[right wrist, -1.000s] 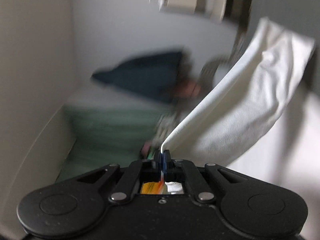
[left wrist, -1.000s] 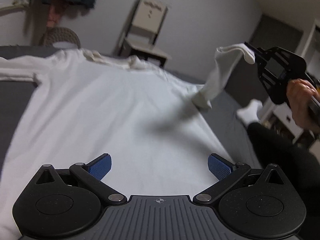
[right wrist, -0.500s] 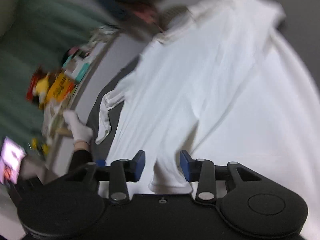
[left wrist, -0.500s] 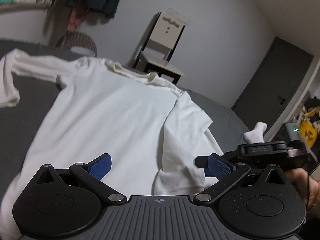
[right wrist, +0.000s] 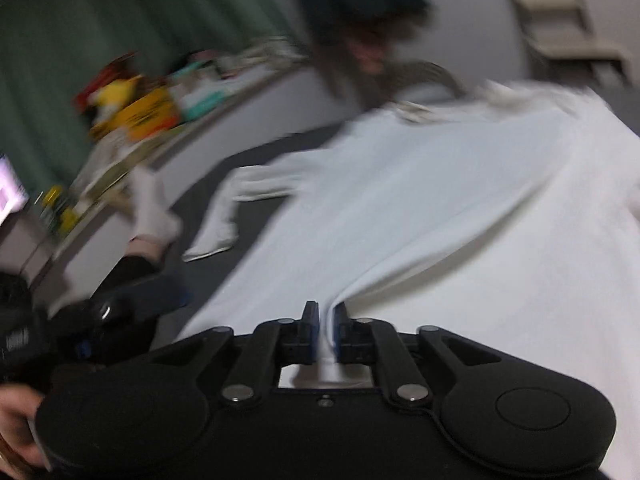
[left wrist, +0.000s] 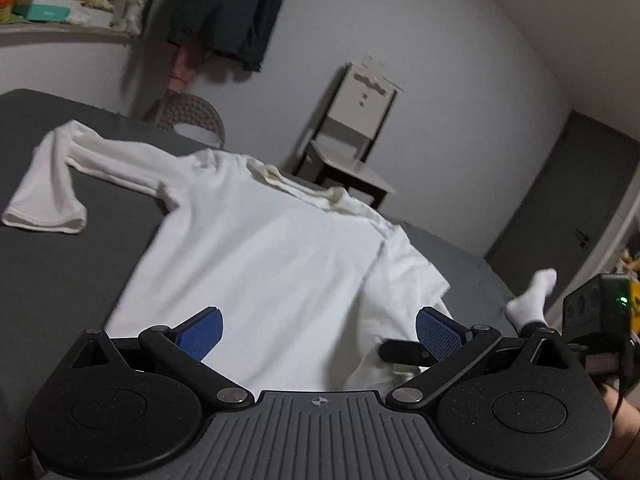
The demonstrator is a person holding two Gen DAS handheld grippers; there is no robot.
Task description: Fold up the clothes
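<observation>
my left gripper (left wrist: 318,330), black with blue ribbed pads, hangs wide open above the lower body of the white long-sleeved cotton shirt (left wrist: 272,248); nothing lies between its fingers. the shirt lies flat and face down on the dark grey bed cover (left wrist: 60,280), collar toward 12 o'clock. one sleeve (left wrist: 52,184) reaches out to 10 o'clock and bends back toward its cuff on the cover. the other sleeve (left wrist: 404,280) is folded in over the shirt's body along its 3 o'clock edge.

my right gripper (right wrist: 325,320), black with blue pads, is closed on a pinch of that folded sleeve (right wrist: 460,232), the cloth rising as a ridge from between its fingers toward 2 o'clock. this view is blurred. from the left wrist, a black finger of the right gripper (left wrist: 404,352) shows at 4 o'clock, just behind my left gripper's right pad, low on the shirt.

a foot in a white sock (left wrist: 532,296) rests on the cover at 3 o'clock. a pale wooden chair (left wrist: 352,140) stands against the wall at 12 o'clock, dark hanging clothes (left wrist: 232,12) at 11 o'clock.
</observation>
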